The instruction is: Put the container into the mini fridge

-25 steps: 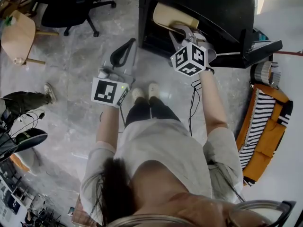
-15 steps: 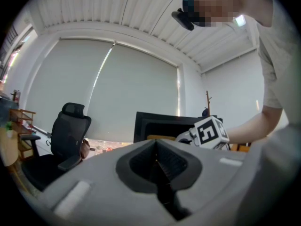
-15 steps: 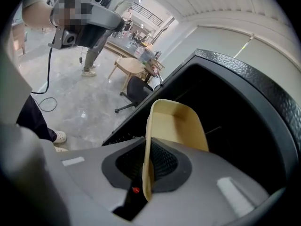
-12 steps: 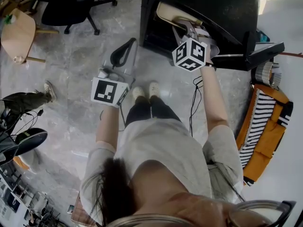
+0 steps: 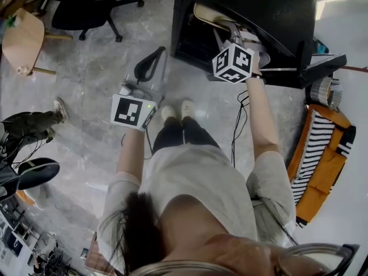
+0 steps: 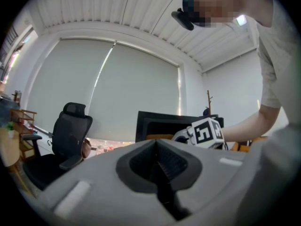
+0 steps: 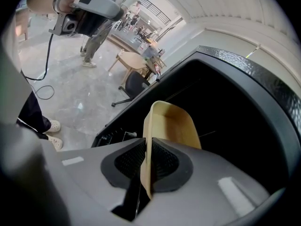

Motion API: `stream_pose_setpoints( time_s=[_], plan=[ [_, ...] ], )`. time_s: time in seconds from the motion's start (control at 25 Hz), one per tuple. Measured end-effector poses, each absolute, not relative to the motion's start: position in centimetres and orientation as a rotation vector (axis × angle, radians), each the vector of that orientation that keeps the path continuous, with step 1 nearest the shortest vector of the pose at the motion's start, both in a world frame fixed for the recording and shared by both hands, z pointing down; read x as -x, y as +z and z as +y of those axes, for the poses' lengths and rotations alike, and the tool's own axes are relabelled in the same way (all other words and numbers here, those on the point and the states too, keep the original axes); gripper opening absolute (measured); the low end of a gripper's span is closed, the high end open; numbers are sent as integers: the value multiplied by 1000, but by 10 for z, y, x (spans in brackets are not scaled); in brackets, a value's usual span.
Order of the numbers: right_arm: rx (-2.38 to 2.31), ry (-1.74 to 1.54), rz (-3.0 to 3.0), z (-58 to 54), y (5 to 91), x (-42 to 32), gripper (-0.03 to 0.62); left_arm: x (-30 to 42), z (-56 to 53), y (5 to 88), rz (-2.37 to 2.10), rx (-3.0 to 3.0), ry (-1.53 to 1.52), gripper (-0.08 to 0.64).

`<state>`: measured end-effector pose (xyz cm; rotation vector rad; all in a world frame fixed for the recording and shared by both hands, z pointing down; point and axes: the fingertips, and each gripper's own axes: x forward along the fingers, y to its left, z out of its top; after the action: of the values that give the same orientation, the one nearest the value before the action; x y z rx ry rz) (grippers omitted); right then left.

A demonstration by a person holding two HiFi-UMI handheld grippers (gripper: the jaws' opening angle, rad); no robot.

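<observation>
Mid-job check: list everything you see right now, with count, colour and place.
container: 1, beige, in the fridge opening, rim pinched by the right gripper
fridge: 1, black, straight ahead, door swung open to the right
office chair: 1, black, far left on the floor
wooden table: 1, tan, left of the chair
striped bundle: 1, orange with black-and-white stripes, floor at the right
bystander's leg: 1, dark trousers, left edge
right gripper: 1, grey, shut on the container
left gripper: 1, grey, shut, empty, held left of the fridge
shoes: 2, white, on the floor between the grippers
</observation>
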<state>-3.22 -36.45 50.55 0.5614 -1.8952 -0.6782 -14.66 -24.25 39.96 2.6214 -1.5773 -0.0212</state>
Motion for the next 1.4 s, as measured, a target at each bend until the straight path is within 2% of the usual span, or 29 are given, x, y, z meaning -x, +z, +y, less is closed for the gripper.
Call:
stream_pose_setpoints(
  time_s=[0.92,1.24,1.32,1.4],
  plan=[
    [-665,-826,-1829,-392,499,33,69,150,-240,401,-1604,-2605,4,2],
    [-860,-683,-2023,-382,483,34,80,147,-237,398,-1604,-2609,1,2],
    [-909,-644,-2079,-378,477,34,68,145,-236,399,-1604,-2609,5,2],
    [-946,-614,-2127,-373,472,34,28,145,-235,398,-1605,-2609,8,2]
  ],
)
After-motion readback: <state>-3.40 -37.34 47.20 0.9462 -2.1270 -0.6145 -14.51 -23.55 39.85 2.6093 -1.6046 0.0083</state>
